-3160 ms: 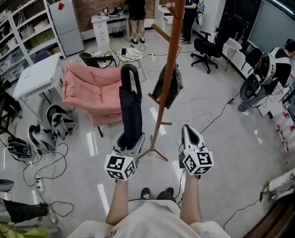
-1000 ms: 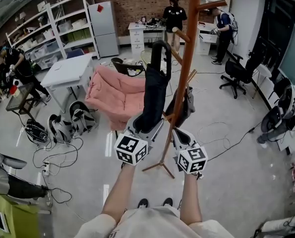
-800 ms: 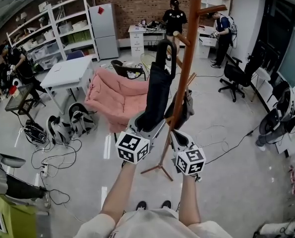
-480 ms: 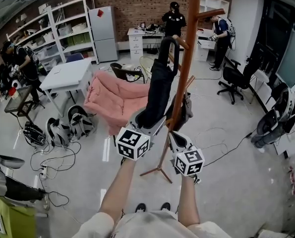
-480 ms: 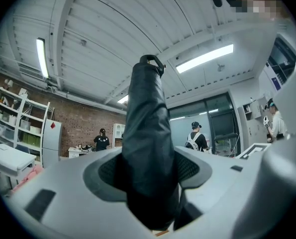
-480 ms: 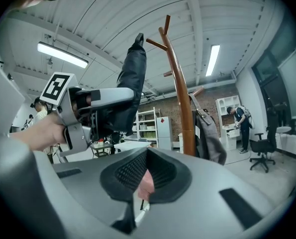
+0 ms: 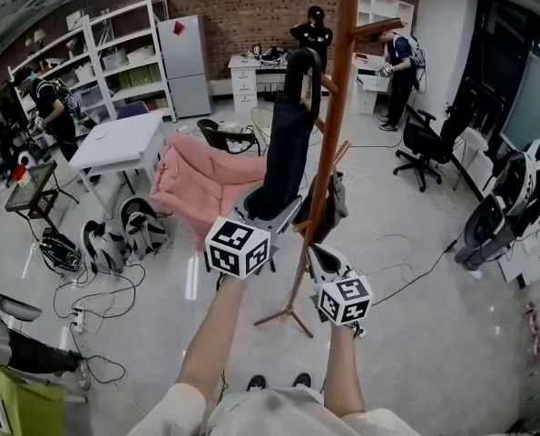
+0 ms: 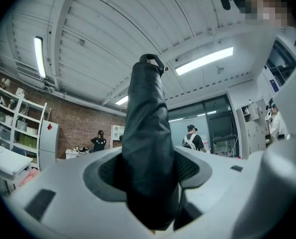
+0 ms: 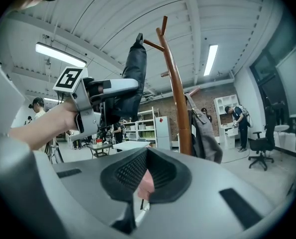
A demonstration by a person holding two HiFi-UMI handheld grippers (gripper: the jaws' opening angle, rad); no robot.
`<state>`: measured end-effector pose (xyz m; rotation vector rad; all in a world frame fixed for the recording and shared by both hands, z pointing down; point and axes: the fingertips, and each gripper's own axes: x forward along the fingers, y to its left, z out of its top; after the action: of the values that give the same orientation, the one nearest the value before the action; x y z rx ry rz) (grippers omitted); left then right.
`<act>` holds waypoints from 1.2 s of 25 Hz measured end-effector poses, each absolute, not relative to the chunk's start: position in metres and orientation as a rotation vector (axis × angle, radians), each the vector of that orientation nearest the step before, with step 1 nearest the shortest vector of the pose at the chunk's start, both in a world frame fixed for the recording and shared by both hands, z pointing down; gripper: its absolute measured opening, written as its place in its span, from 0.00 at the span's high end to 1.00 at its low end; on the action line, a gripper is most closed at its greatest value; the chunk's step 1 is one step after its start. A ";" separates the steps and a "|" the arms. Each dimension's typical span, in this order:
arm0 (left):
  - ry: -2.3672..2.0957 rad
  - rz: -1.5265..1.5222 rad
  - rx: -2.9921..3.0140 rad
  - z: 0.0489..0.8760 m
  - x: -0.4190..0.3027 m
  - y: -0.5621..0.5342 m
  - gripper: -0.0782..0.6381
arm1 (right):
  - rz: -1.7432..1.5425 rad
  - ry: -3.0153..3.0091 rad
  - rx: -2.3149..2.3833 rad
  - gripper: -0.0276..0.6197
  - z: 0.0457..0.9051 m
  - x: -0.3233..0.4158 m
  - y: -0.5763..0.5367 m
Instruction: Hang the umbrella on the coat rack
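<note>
The left gripper (image 7: 268,213) is clamped on the lower part of the folded black umbrella (image 7: 286,143). The bundled cloth holds its jaws fairly wide and fills the whole gap between the pads in the left gripper view. The umbrella stands nearly upright, just left of the coat rack (image 7: 335,107), and leans slightly toward the rack's pole. Its loop handle (image 7: 303,69) is at the top, level with the rack's upper part. The loop is close beside a short peg (image 7: 328,83) that juts from the left side of the pole. I cannot tell whether loop and peg touch. In the right gripper view the umbrella's top reaches the height of the rack's upper branches, just left of them.

The right gripper (image 7: 313,252) sits lower, in front of the bottom half of the rack's pole, and holds nothing. Its jaws stand a narrow slit apart, and only floor and a bit of pink show through.

A grey garment (image 7: 331,196) hangs from a low peg of the rack, against the pole. Left of the rack a pink chair (image 7: 197,175) stands on the floor, with a white surface (image 7: 124,139) farther left. Behind the rack a person in black (image 7: 315,33) stands by the brick wall (image 7: 251,7).
</note>
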<state>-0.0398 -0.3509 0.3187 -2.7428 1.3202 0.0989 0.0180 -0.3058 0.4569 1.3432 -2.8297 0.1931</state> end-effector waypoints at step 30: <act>1.325 0.012 -2.804 0.347 -0.028 -0.364 0.51 | 0.253 -2.790 1.321 0.95 0.478 0.022 -0.296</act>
<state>-0.0276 -0.3636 0.3472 -2.8043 1.3254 0.0121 0.0223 -0.2962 0.4782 1.3211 -2.7900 0.2530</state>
